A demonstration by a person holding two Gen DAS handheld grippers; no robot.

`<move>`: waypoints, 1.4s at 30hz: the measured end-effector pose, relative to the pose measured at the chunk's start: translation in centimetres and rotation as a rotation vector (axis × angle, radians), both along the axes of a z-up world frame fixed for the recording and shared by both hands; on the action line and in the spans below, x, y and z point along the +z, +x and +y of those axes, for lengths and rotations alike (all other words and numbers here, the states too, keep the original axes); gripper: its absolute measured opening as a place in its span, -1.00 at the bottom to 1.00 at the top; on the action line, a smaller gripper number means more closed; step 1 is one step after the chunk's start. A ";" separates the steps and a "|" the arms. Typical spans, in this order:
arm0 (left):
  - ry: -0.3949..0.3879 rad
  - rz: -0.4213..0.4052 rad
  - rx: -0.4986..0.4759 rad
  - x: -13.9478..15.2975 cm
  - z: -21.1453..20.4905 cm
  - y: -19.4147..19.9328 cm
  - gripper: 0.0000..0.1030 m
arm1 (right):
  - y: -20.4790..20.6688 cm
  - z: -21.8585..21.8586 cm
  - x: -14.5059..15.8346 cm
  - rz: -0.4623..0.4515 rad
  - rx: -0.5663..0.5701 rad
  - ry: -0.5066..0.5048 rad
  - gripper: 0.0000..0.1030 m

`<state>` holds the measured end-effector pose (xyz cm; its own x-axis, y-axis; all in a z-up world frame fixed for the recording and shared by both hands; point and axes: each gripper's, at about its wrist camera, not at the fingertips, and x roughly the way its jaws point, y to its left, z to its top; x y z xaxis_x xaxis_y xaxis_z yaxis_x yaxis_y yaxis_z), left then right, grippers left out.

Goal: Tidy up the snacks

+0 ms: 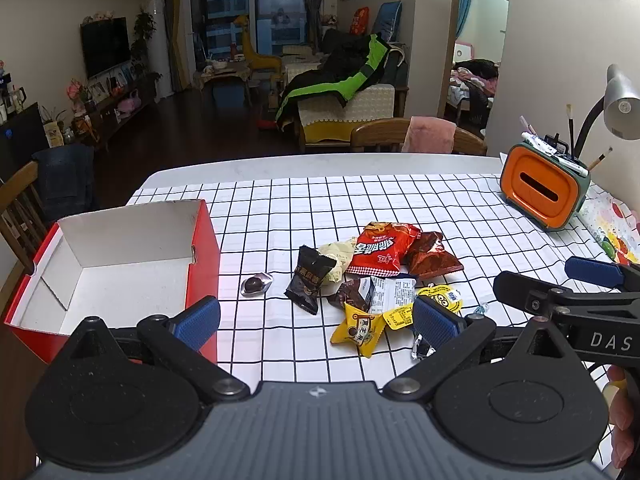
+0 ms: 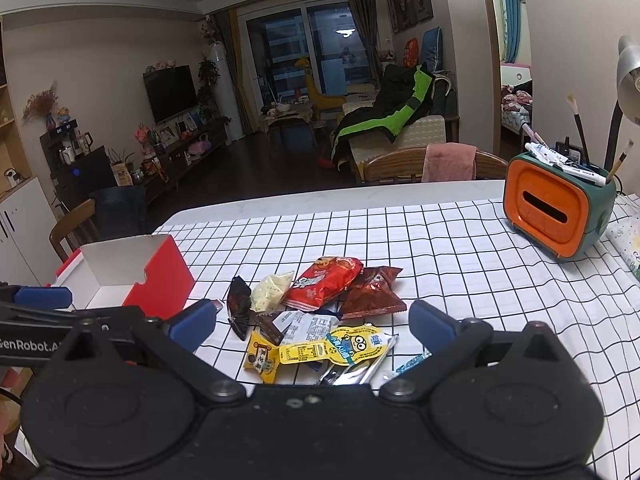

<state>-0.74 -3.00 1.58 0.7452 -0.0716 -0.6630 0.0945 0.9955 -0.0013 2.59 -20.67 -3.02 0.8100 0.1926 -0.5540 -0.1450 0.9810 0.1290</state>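
A pile of snack packets lies on the checked tablecloth: a red bag (image 1: 380, 248) (image 2: 324, 282), a brown bag (image 1: 430, 256) (image 2: 374, 292), a black packet (image 1: 310, 280) (image 2: 240, 306), yellow packets (image 1: 362, 328) (image 2: 340, 346) and a loose foil candy (image 1: 256, 283). An open red box with white inside (image 1: 120, 276) (image 2: 132, 276) stands left of the pile. My left gripper (image 1: 316, 320) is open and empty, just short of the pile. My right gripper (image 2: 312, 326) is open and empty over the pile's near edge; it also shows in the left wrist view (image 1: 560, 284).
An orange and green pen holder (image 1: 542, 190) (image 2: 558, 208) stands at the back right beside a desk lamp (image 1: 620, 108). Wooden chairs (image 1: 416, 136) stand behind the table's far edge, another at the left (image 1: 20, 208). A patterned packet (image 1: 616, 228) lies at the right edge.
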 end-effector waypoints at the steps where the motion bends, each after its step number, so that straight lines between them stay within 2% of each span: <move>1: 0.000 0.001 -0.002 0.0 0.1 0.2 1.00 | 0.1 0.0 0.0 0.002 -0.003 0.000 0.99; 6: -0.001 0.028 -0.023 -0.7 0.4 1.6 1.00 | 1.1 0.0 -0.7 0.030 -0.017 -0.008 0.99; 11: -0.017 0.077 -0.031 -2.0 1.3 3.8 1.00 | 2.5 -0.6 -1.7 0.097 -0.045 -0.002 0.98; 17: 0.004 0.137 -0.056 -3.7 2.2 6.6 0.98 | 4.1 -0.9 -3.3 0.164 -0.058 0.004 0.95; 23: 0.028 0.228 -0.141 -4.5 2.1 11.4 0.94 | 6.1 -0.3 -4.1 0.191 0.065 -0.070 0.95; 25: 0.045 0.251 -0.154 -4.9 2.2 13.2 0.85 | 6.9 -0.2 -4.4 0.210 0.093 -0.093 0.95; 30: 0.040 0.377 -0.147 -6.3 3.3 18.4 0.61 | 9.1 -0.2 -4.8 0.263 0.108 -0.088 0.92; 34: 0.044 0.473 -0.150 -7.9 4.1 21.4 0.26 | 10.0 0.0 -5.1 0.282 0.147 -0.101 0.92; 38: 0.070 0.531 -0.176 -9.9 4.1 23.1 0.22 | 10.7 0.0 -5.7 0.298 0.160 -0.119 0.92; 42: 0.084 0.583 -0.161 -11.8 4.1 24.5 0.18 | 11.4 0.0 -6.5 0.321 0.167 -0.125 0.91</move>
